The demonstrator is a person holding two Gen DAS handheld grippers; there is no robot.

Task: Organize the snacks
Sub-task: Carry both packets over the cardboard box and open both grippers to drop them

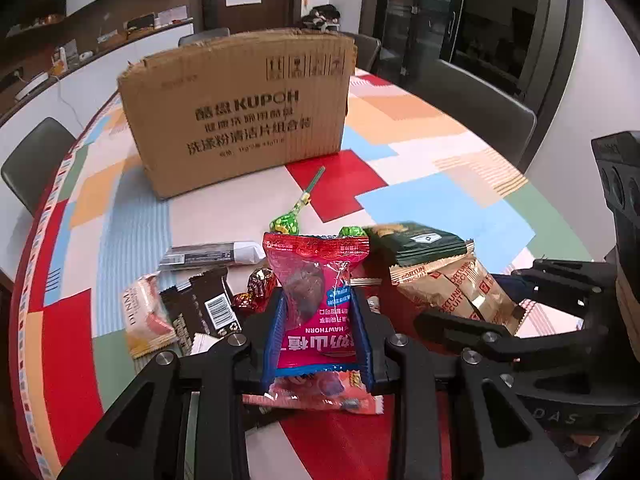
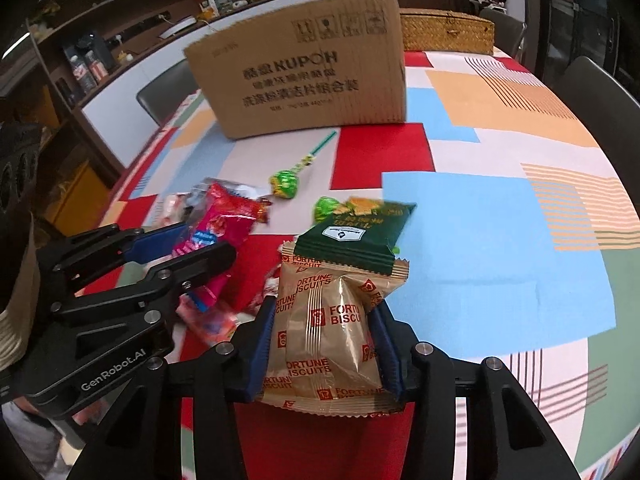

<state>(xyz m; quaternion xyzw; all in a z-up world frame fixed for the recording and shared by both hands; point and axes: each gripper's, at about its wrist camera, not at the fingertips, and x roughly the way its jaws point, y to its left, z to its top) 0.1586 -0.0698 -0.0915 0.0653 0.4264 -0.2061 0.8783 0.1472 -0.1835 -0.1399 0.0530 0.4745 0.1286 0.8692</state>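
Observation:
My left gripper [image 1: 318, 312] is shut on a red hawthorn snack packet [image 1: 316, 292], held upright above the pile. My right gripper [image 2: 322, 332] is shut on a tan Fortune Biscuits packet [image 2: 324, 340]. A dark green packet [image 2: 356, 236] lies just beyond it, on another Fortune Biscuits packet. The right gripper shows at the right of the left wrist view [image 1: 452, 320]; the left gripper shows at the left of the right wrist view [image 2: 196, 244]. The cardboard box [image 1: 240, 112] stands at the far side of the table.
A green lollipop [image 1: 286, 222], a wrapped green candy [image 2: 326, 206], a dark brown bar [image 1: 208, 304], a grey bar [image 1: 212, 254], a pink-white packet [image 1: 146, 316] and red foil candies [image 1: 258, 284] lie on the patterned tablecloth [image 2: 480, 220]. A wicker basket [image 2: 446, 34] sits behind the box. Chairs surround the table.

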